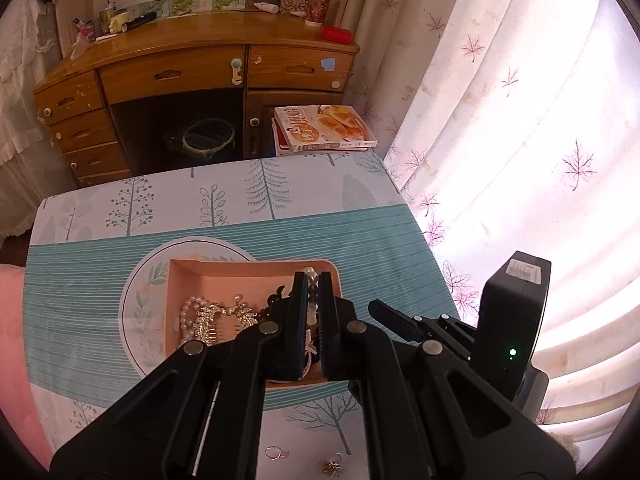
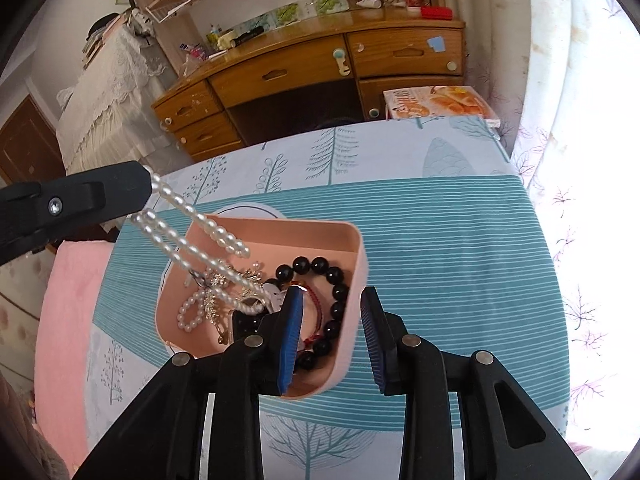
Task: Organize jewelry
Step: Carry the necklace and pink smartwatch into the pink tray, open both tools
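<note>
While the left gripper (image 1: pixel 314 280) pinches the pearl necklace (image 2: pixel 192 236), the open right gripper (image 2: pixel 332 300) straddles the pink tray (image 2: pixel 356 280) wall.

A tray (image 2: pixel 356 280) sits on the worktop (image 2: pixel 440 240), bead bracelet (image 2: pixel 332 276) in its right part, brooch (image 2: pixel 224 284) left; two small pieces, perhaps rings (image 1: pixel 276 453), lie nearer.

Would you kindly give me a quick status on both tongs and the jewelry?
Left tongs shut on white pearl necklace, strands draping into pink plastic tray. Right tongs open, straddling tray's wall. Black bead bracelet inside. Nothing blocking.
</note>
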Tool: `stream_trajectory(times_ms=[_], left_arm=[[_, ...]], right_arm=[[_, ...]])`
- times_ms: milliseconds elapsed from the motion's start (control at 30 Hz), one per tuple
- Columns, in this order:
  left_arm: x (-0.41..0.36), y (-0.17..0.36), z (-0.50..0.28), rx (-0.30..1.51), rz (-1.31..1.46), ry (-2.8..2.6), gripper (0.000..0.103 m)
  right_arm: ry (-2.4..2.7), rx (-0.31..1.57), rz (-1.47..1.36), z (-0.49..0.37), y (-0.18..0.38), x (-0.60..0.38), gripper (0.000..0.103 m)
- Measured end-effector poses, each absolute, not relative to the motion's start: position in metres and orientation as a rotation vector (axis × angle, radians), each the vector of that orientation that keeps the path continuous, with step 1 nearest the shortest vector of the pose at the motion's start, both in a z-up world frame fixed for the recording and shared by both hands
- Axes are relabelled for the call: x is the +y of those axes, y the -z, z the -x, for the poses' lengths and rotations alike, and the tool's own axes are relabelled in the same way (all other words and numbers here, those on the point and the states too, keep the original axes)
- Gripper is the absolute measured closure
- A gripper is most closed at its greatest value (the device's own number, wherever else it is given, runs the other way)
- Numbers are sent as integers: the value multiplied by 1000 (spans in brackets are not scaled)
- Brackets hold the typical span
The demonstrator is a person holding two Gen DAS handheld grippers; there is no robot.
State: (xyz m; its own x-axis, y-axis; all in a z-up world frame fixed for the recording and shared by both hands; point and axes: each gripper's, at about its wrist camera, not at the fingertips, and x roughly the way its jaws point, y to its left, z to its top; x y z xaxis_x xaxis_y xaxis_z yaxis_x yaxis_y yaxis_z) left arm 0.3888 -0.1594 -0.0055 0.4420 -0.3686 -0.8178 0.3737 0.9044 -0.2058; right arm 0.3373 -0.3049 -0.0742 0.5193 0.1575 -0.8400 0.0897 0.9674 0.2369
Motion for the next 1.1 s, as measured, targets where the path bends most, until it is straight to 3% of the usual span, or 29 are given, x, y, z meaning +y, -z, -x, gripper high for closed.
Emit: stream_trajectory(times_ms=[433,767,1100], left_arm=[[-186,55,-406,1121,-53,453,100],[-154,81,-405,1209,-44,399,100],[-114,75,-356,1212,-73,370,100]], right_arm=[[-9,1026,-290,-317,80,-334,73],[-19,1030,-279,-313,87,-329,73],[-35,1022,-248,-287,74,-312,73]])
